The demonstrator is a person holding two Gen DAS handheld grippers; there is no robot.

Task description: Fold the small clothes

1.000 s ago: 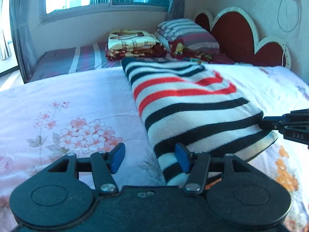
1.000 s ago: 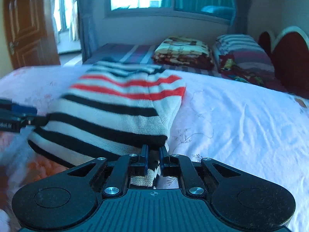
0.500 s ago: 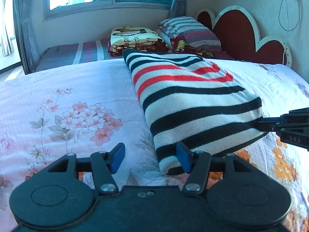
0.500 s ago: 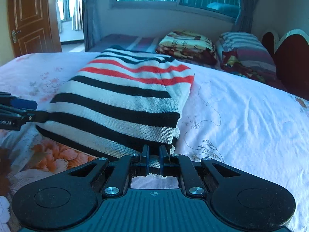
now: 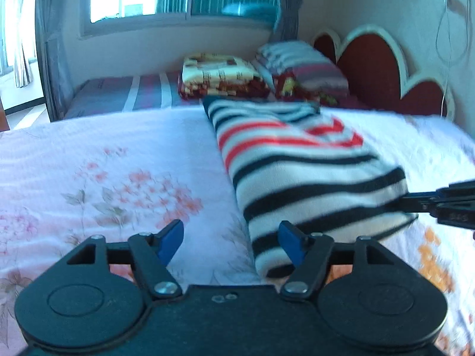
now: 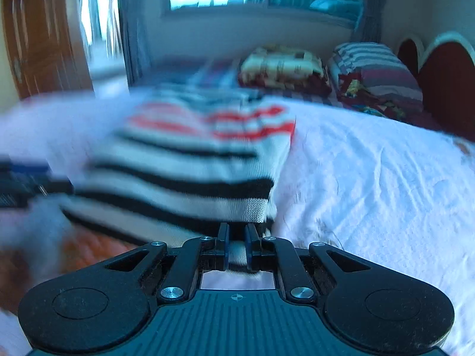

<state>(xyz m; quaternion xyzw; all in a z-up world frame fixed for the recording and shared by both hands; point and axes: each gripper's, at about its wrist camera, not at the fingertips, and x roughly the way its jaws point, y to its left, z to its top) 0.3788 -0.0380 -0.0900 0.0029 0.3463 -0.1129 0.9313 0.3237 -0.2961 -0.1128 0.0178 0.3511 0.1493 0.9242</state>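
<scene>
Your sweater [image 5: 302, 172] already sits folded into a long narrow stack on the bed [image 5: 89, 154], so the main folds look done. What's left, as a judgement: let go of the near edge, maybe one more fold end to end, then tidy up.

Your left gripper [image 5: 230, 241] has just been opening its jaws. They stand wide apart, and nothing sits between the blue pads [image 5: 170, 238]. The near corner of the sweater lies just off the right pad, partly behind it; contact is unclear. Bare floral sheet fills the gap between the jaws.

Your right gripper [image 6: 236, 244] has its jaws nearly closed on the near hem of the sweater, with a strip of knit visible between them. They have eased open a touch, but the fabric looks pinched. In the left view that gripper comes in from the right side and meets the sweater's right near corner.

Looks: a knit sweater, white with black stripes near the jaws and red stripes further out. It's thick and layered, with fairly straight edges. The right view is blurred, so fine wrinkles are unreadable.
</scene>
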